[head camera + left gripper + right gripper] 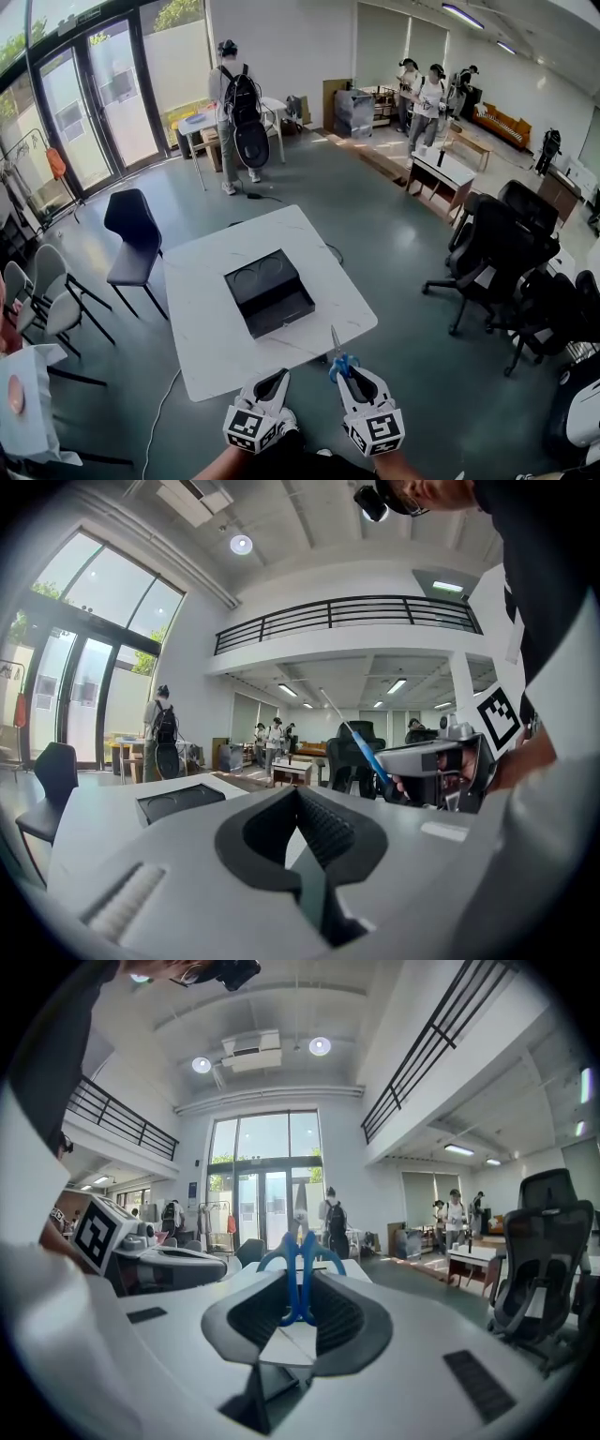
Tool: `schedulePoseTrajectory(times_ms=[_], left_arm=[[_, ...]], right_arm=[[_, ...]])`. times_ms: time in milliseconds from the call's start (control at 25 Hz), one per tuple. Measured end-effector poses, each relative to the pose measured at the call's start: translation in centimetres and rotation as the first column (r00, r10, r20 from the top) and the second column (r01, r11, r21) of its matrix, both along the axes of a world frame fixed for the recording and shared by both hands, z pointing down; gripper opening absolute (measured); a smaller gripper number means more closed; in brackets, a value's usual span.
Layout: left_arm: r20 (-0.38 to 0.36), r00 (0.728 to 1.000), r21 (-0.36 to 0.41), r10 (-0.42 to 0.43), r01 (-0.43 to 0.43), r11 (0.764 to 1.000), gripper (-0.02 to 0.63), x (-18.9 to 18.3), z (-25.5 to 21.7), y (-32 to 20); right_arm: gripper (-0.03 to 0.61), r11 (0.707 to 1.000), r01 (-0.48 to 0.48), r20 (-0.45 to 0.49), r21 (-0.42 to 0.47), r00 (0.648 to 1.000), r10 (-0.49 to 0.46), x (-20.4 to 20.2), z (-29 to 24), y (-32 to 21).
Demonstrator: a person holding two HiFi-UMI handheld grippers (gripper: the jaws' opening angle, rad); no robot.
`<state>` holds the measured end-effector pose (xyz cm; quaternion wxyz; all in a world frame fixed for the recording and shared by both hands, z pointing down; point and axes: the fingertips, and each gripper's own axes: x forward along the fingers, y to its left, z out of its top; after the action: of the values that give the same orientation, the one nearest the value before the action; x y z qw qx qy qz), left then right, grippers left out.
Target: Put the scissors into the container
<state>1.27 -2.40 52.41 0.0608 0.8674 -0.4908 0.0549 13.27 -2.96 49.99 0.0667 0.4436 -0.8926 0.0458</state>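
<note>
A black open container lies near the middle of the white table. My right gripper hovers over the table's near right edge, shut on the scissors. Their blue handles stick out past the pads and the blades point up and away. From the left gripper view the scissors and the right gripper show to the right. My left gripper hangs beside it at the near edge, its pads together with nothing between them.
A black chair stands at the table's left side and pale chairs further left. Black office chairs crowd the right. A person with a backpack and others stand at tables far back. A cable trails on the floor.
</note>
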Motion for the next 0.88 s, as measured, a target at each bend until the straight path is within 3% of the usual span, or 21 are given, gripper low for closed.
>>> schedulePoseTrajectory(times_ms=[480, 880], left_arm=[[-0.033, 0.999, -0.034, -0.013, 0.012, 0.999, 0.009, -4.7, 1.6, -8.6], [-0.036, 0.999, -0.008, -0.023, 0.023, 1.0, 0.009, -10.1, 0.9, -13.0]], right_arm=[[0.086, 1.0, -0.003, -0.051, -0.02, 0.999, 0.002, -4.6, 0.2, -9.0], [0.086, 0.999, -0.03, -0.063, -0.04, 0.998, 0.028, -8.8, 0.2, -13.3]])
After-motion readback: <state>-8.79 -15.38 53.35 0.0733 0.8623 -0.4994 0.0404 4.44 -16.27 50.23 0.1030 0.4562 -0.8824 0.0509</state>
